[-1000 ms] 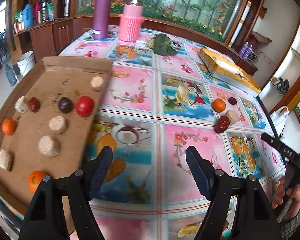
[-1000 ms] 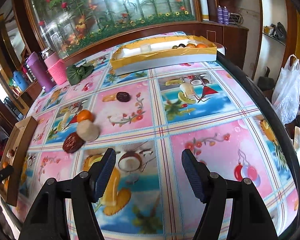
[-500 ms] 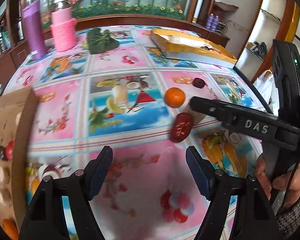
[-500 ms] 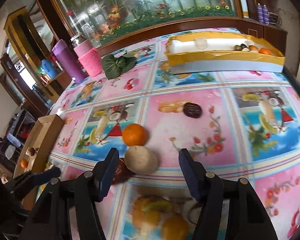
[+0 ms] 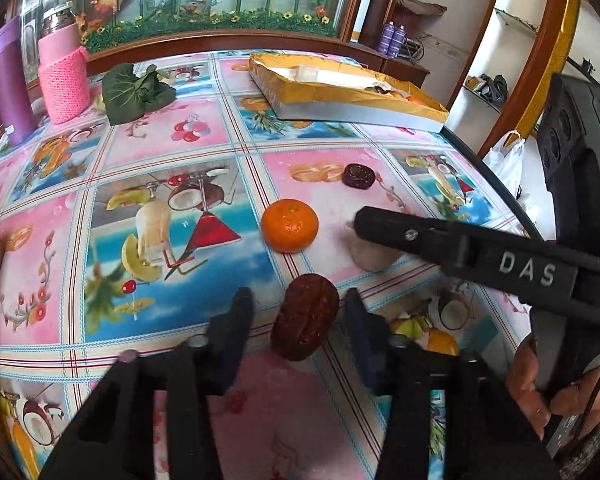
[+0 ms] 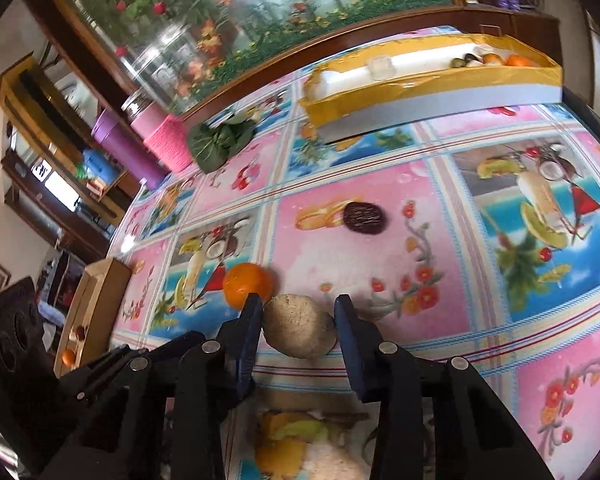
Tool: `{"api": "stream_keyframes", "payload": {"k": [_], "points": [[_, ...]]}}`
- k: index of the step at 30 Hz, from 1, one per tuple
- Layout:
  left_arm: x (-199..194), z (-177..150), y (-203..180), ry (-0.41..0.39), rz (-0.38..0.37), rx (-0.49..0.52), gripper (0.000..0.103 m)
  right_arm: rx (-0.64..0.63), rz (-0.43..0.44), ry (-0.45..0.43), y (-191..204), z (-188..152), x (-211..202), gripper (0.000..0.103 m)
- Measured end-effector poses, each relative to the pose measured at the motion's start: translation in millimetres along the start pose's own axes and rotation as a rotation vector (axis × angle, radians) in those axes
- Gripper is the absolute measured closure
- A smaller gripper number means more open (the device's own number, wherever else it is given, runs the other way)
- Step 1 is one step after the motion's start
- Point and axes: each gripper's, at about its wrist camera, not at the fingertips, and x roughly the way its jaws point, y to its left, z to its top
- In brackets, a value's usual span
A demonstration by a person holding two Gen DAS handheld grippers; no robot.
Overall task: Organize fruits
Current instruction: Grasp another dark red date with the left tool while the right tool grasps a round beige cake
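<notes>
On the right gripper's arm, white letters read "DAS".
Left gripper (image 5: 298,312) straddles a red date (image 5: 305,317), jaws apart; right gripper (image 6: 296,320) brackets a beige fruit (image 6: 300,330), not yet clamped.

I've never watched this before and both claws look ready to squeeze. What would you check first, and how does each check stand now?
1. Red date centered between left gripper fingers: ok.
2. Left fingers touching date: cannot tell; gaps show.
3. Beige round fruit between right gripper fingers: ok.
4. Orange apart from right gripper's left finger: not ok, right beside it.
5. Grippers apart from each other: cannot tell; close.
6. Yellow box has room: ok.
</notes>
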Motion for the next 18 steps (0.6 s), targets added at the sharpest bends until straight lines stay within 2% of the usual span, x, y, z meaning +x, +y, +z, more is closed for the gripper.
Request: {"api": "stream_keyframes", "payload": {"k": [1, 2, 4, 9, 18], "points": [[0, 0, 3, -0.004, -0.004, -0.007, 0.077, 0.012, -0.005, -0.005, -3, 1, -2, 0.063], [0, 0, 7, -0.008, -0.019, -0.022, 0.078, 0.021, -0.007, -0.007, -6, 2, -3, 0.063], [-2, -1, 14, -0.015, -0.047, -0.064, 0.078, 0.029, -0.007, -0.008, -8, 3, -3, 0.063], [-5, -2, 24, -0.031, -0.032, -0.104, 0.078, -0.008, -0.037, -0.015, -2, 2, 0, 0.062], [-10, -2, 21, -0.048, -0.028, -0.092, 0.078, -0.072, -0.091, -0.028, 7, -3, 6, 0.062]]}}
